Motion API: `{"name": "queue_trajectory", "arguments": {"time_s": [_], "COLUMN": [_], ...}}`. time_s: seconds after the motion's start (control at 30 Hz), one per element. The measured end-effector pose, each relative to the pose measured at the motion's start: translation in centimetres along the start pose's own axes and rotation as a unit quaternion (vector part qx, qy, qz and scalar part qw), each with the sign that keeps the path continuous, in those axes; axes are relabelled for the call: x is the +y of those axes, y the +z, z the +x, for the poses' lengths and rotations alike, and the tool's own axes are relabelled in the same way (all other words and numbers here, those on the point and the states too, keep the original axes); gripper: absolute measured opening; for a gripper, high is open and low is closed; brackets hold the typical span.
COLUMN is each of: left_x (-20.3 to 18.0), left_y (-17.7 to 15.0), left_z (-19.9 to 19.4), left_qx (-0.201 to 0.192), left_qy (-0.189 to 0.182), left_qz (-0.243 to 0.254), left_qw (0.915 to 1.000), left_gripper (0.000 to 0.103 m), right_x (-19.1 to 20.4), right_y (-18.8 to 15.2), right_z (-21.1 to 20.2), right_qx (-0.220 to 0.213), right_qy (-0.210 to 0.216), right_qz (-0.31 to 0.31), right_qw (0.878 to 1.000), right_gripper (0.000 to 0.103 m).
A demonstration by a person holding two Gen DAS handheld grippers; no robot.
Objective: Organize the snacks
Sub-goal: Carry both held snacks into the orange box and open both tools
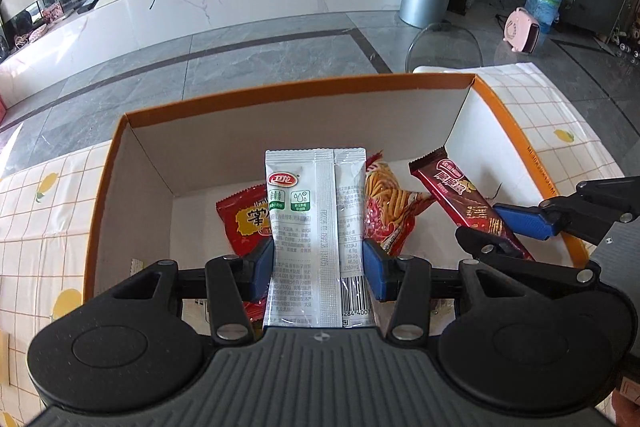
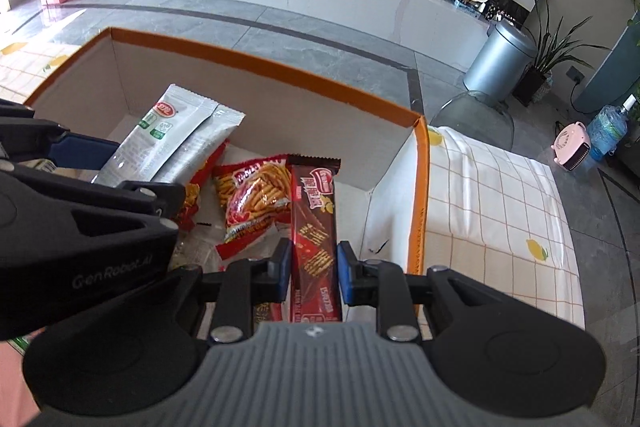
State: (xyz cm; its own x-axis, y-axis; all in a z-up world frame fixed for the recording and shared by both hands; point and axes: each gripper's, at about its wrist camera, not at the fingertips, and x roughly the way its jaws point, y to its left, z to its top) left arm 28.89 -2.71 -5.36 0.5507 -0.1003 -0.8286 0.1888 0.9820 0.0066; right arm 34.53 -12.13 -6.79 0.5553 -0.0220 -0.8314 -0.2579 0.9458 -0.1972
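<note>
Lighting: bright, even daylight in both views. Glare: pale sheen on the polished grey stone floor (image 1: pixel 256 63), strongest at far left of the right wrist view; white highlights on the silver foil snack packet (image 1: pixel 316 227). Shadows: soft, inside the orange-rimmed white cardboard box (image 1: pixel 144 167). Distortion: strong fisheye bending, dark corners. Focus: sharp centrally, softer toward edges.

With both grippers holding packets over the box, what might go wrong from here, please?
The left gripper and right gripper work close together over the orange-rimmed box, so they may collide. The white packet and chocolate wafer bar could land on the chip bags and crush them.
</note>
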Motion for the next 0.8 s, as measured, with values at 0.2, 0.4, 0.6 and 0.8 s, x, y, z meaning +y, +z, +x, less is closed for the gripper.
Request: {"name": "queue_trajectory", "arguments": {"time_s": [0.2,0.4,0.6,0.8], "left_x": [0.3,0.5,0.2,0.2], "left_y": [-0.4,-0.6,-0.8,-0.9], "left_z": [1.4,2.2,2.6,2.3], "left_qx": [0.025,0.043,0.055,0.053], "left_qy": [0.002,-0.003,-0.004,-0.005], "left_qz": [0.007,0.005,0.007,0.002], "left_qw": [0.9997,0.9991,0.9984,0.9986], "left_gripper": [0.053,0.054,0.054,0.061], "right_x": [0.5,0.2,0.4,0.6], "right_y": [-0.1,0.1,-0.1,-0.1], "right_z": [1.9,2.9,3.6,3.4], "right_qx": [0.025,0.042,0.052,0.048], "right_qy": [-0.005,-0.007,-0.006,-0.006], "right_qz": [-0.021,-0.026,-0.035,-0.048], "right_qw": [0.999,0.999,0.998,0.998], "right_gripper": [0.020,0.019,0.018,0.023]}}
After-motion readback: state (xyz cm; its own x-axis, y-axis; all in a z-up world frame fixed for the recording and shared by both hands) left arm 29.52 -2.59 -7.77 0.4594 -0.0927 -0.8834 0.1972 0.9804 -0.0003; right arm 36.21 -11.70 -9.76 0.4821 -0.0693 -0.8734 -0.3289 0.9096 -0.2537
